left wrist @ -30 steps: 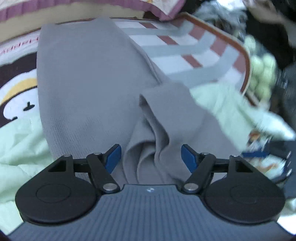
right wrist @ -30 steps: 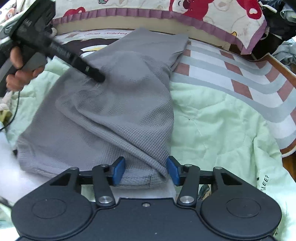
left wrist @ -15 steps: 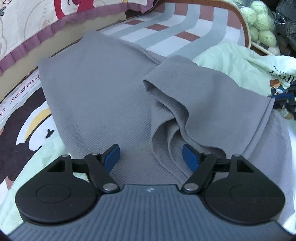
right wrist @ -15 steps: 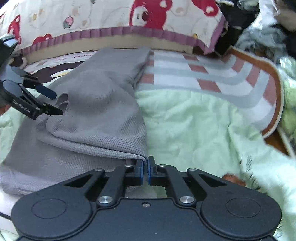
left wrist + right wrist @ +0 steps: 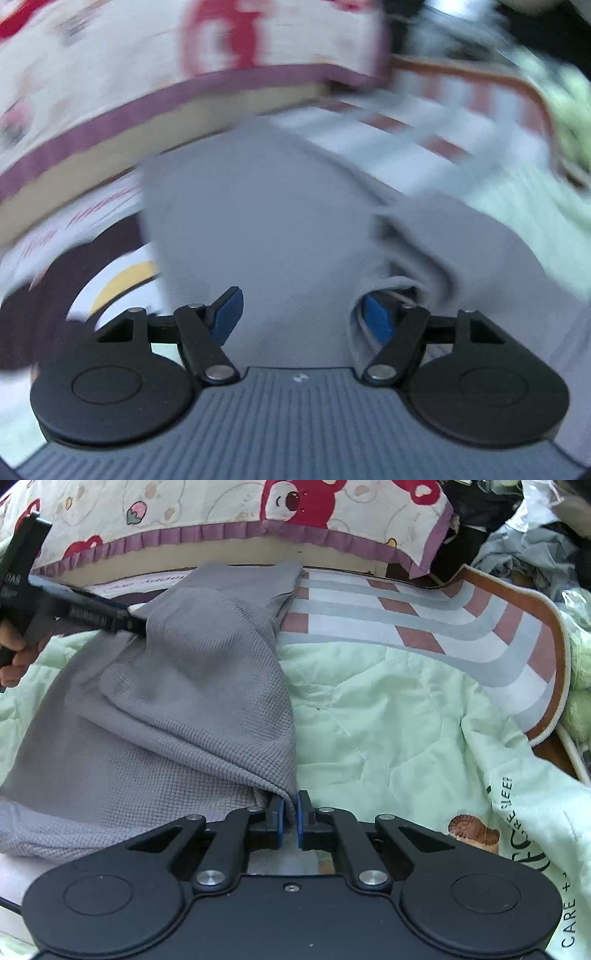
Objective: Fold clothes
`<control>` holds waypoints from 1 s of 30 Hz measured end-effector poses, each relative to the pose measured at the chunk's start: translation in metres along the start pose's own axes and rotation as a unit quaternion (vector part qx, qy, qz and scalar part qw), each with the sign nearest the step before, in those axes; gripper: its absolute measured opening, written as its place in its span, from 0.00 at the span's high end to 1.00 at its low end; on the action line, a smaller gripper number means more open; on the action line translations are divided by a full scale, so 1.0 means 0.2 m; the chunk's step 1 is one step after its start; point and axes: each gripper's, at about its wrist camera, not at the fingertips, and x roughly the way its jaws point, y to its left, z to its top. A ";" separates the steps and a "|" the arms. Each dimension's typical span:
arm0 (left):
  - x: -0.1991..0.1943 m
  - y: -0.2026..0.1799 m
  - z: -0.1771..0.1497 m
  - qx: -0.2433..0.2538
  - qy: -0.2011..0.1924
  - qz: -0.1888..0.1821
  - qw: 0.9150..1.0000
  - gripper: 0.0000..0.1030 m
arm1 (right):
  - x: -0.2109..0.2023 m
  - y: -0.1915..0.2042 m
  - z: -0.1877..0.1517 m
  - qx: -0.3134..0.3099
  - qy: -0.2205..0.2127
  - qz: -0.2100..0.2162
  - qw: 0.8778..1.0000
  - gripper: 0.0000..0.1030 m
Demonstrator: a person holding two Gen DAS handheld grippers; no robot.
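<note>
A grey waffle-knit garment (image 5: 192,686) lies partly folded on a pale green quilt (image 5: 388,720). My right gripper (image 5: 290,808) is shut on the garment's near hem corner, and the cloth rises from between its blue pads. In the blurred left wrist view, my left gripper (image 5: 301,312) stands wide over the garment (image 5: 258,221), its jaws closing. Grey cloth lies between them, and the right pad (image 5: 376,321) sits inside a fold without pressing. The right wrist view shows the left gripper (image 5: 140,627) reaching into the garment's far left edge, held by a hand (image 5: 14,653).
A pillow (image 5: 221,513) with red bear print and a purple frill runs along the back. A striped mat (image 5: 406,620) with a brown border lies to the right under the quilt. Loose clothes (image 5: 524,546) pile up at the far right.
My right gripper went from open around the hem to shut on it. The left gripper tilted up toward the pillow and slid its right finger into a fold of the garment.
</note>
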 end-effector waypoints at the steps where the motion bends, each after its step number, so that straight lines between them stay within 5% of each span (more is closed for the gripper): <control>1: -0.01 0.04 0.01 -0.040 0.004 0.027 0.999 0.33 | 0.00 -0.01 0.00 0.005 0.000 0.001 1.000 0.96; 3: -0.02 0.16 0.03 -0.126 0.018 0.063 0.990 0.34 | -0.01 -0.03 0.00 0.016 0.001 0.004 1.000 0.96; 6: -0.04 0.29 0.00 -0.207 0.036 -0.023 0.977 0.33 | -0.01 -0.02 0.00 0.015 0.000 0.003 1.000 0.95; 12: -0.02 0.16 -0.02 -0.137 0.051 -0.142 0.979 0.30 | 0.00 0.01 0.00 -0.002 -0.006 -0.001 1.000 0.88; 18: 0.14 -0.02 -0.03 -0.124 0.091 -0.166 0.974 0.22 | 0.06 0.02 0.01 0.007 -0.018 -0.018 1.000 0.63; 20: 0.17 -0.08 -0.04 -0.099 0.080 -0.150 0.981 0.34 | 0.04 0.00 0.03 0.018 -0.031 -0.014 0.999 0.66; 21: 0.16 -0.10 -0.02 -0.076 0.067 -0.146 0.984 0.82 | 0.02 -0.01 0.03 0.025 -0.041 -0.009 0.999 0.99; 22: 0.12 -0.10 0.00 -0.072 0.068 -0.157 0.983 0.97 | -0.01 -0.02 0.04 0.032 -0.051 -0.005 0.998 0.98; 26: -0.08 0.02 0.04 -0.154 0.050 -0.218 0.962 0.97 | -0.13 -0.10 0.06 0.070 -0.071 0.012 0.995 0.98; 28: -0.09 0.08 -0.04 -0.218 0.090 -0.231 0.944 0.98 | -0.13 -0.13 0.04 0.081 -0.055 0.005 0.995 0.98; 30: -0.04 0.09 -0.13 -0.215 0.124 -0.200 0.948 0.97 | -0.09 -0.12 0.01 0.069 -0.035 -0.011 0.997 0.98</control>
